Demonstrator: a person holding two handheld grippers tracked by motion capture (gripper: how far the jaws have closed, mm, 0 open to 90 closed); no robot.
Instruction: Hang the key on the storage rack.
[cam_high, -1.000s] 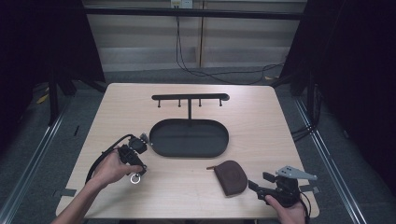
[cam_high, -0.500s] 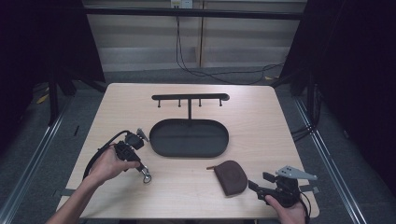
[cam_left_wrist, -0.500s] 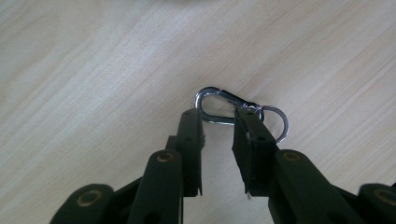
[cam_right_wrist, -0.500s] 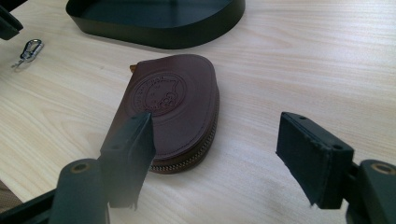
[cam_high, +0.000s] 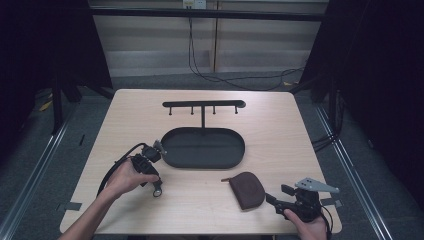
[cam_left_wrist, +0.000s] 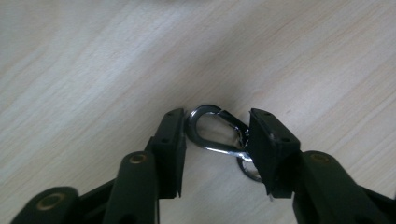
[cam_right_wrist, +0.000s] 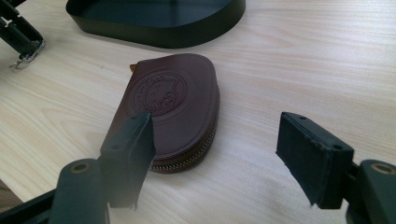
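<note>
Since a second ago, the left tongs (cam_high: 156, 189) have slid with the snap hook (cam_left_wrist: 215, 130) toward the bench's (cam_high: 280, 130) near edge, away from the black oval tray (cam_high: 202, 148). Their jaws are spread a little, the metal clip lying on the wood between them, touching both. The right tongs (cam_right_wrist: 219, 158) stay spread wide, one jaw over the brown leather coin pouch (cam_right_wrist: 168, 105); its round embossed stamp is illegible.
</note>
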